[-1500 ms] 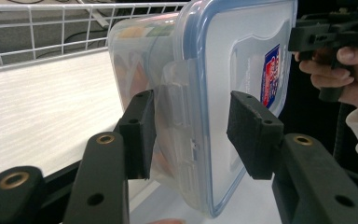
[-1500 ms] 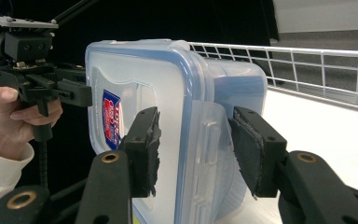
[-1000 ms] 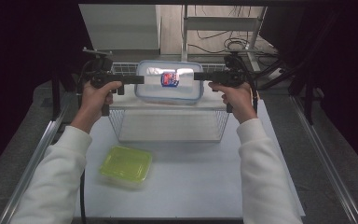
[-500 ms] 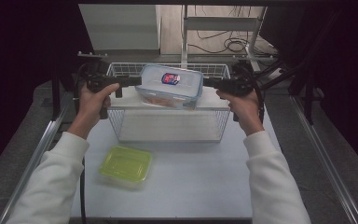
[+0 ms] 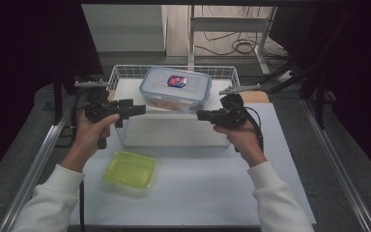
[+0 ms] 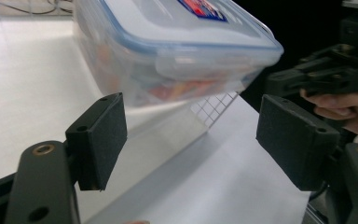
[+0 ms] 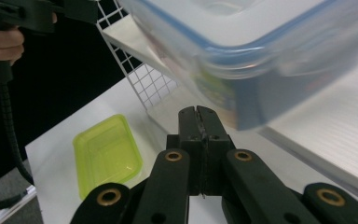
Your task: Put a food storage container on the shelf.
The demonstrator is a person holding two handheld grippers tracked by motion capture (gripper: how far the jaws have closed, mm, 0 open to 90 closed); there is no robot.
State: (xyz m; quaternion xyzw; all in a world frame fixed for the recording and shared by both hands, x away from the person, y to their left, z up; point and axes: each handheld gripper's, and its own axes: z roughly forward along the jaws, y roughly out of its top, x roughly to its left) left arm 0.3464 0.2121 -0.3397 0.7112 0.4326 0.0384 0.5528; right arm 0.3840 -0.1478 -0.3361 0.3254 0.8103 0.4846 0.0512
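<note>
A clear lidded box [image 5: 175,89] with a blue rim and a red-blue label sits in the far part of the wire basket [image 5: 125,69]. Both grippers are off it, one at each near corner. My left gripper [image 5: 141,108] points right, open, its jaws just widened and nothing between the pads [image 6: 98,140]; the box [image 6: 168,46] is just beyond them. My right gripper [image 5: 200,115] points left, its jaws just closed to shut and empty [image 7: 199,112], with the blurred box [image 7: 270,42] above and ahead.
A shallow green tray [image 5: 129,170] lies on the white table [image 5: 203,193] near my left forearm, seen also in the right gripper view [image 7: 107,151]. Metal rails [image 5: 38,159] run along both table sides. Cables and a stand lie on the floor behind the basket.
Earlier both grippers held the box by its ends above the basket. Now it rests in the basket and both hands have pulled back toward me and down; the left jaws opened, the right closed.
</note>
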